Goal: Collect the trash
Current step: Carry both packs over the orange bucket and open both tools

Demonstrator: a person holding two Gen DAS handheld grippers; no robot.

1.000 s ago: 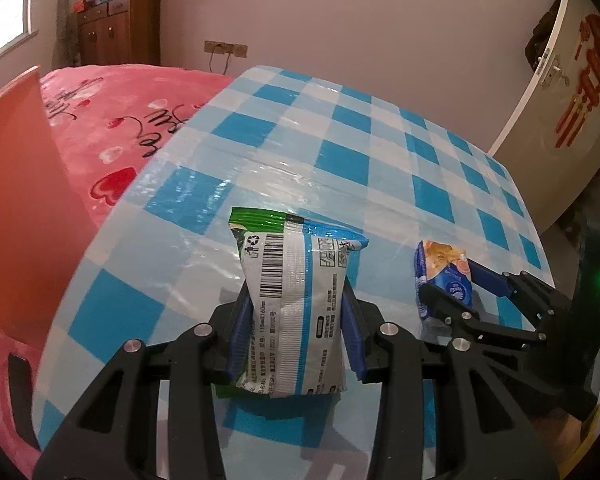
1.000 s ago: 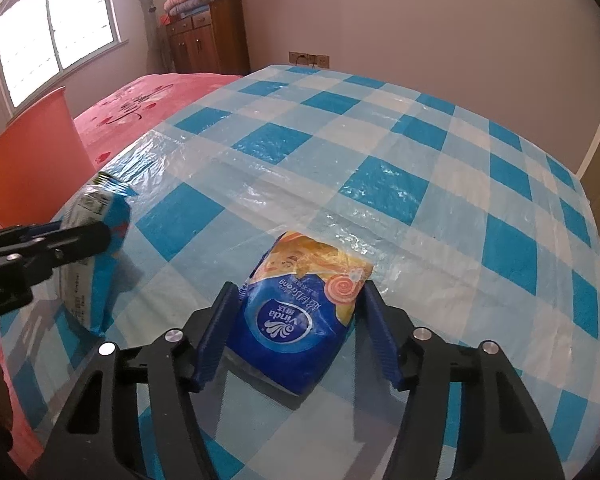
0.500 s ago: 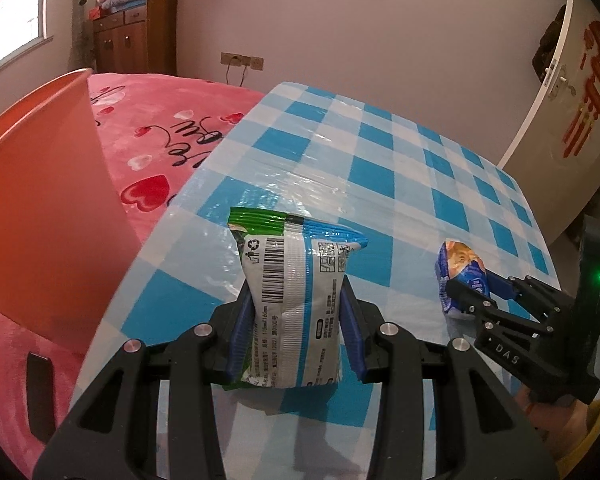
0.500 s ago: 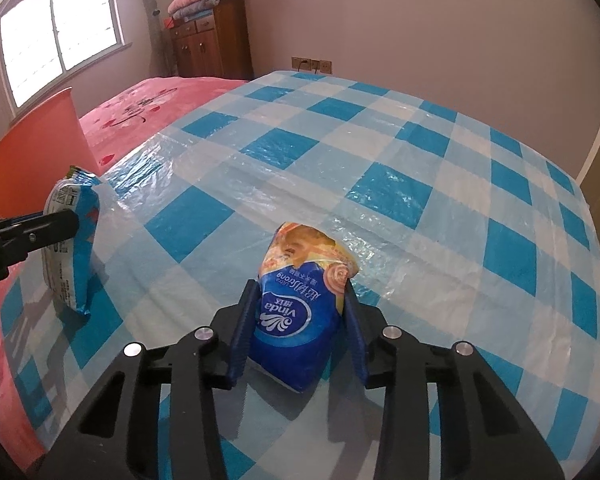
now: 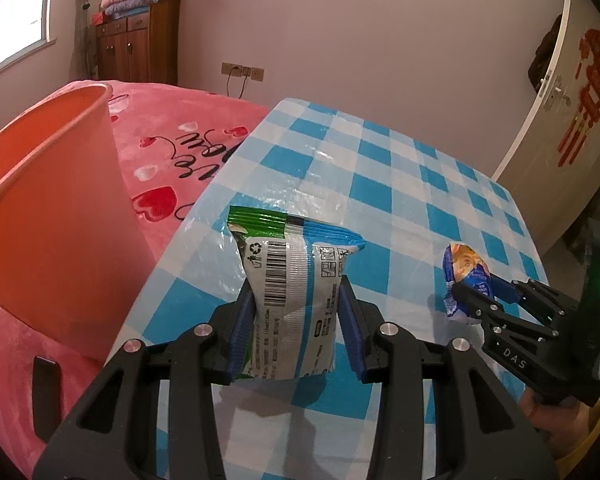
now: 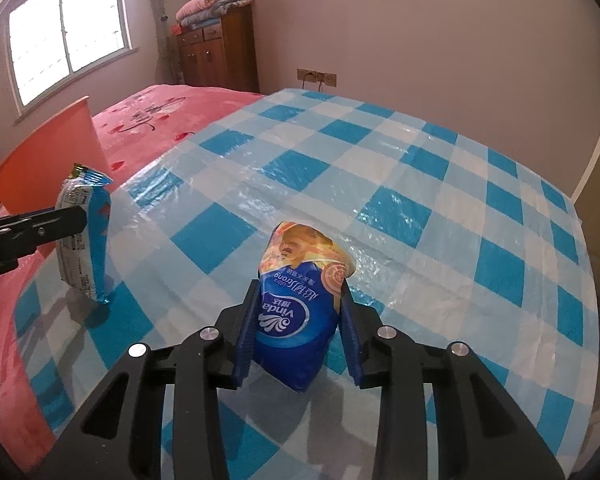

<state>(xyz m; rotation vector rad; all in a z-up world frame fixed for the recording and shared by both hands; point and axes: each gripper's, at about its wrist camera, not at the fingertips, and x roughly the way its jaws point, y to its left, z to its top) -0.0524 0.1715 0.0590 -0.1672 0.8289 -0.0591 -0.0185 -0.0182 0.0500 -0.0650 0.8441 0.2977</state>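
A green, white and blue snack wrapper [image 5: 296, 280] stands upright between the pads of my left gripper [image 5: 296, 314], which is shut on it above the checked table [image 5: 380, 184]. In the right wrist view the same wrapper [image 6: 86, 236] hangs off the table's left edge in the left gripper [image 6: 76, 216]. A blue and orange tissue pack [image 6: 300, 280] is squeezed between the pads of my right gripper [image 6: 299, 300], whose jaws are still closing on it. The left wrist view shows that pack [image 5: 466, 268] in the right gripper [image 5: 468, 300], just above the table.
An orange bin [image 5: 48, 220] stands at the left beside the table, on a pink bedspread [image 5: 188, 140]; its rim also shows in the right wrist view [image 6: 48, 152]. A wooden cabinet [image 6: 220, 48] and a white door [image 5: 560, 120] lie beyond.
The right jaws closed from around the flat tissue pack to squeezing it, and it now stands up. The left gripper carried the wrapper up and toward the orange bin, which looms larger.
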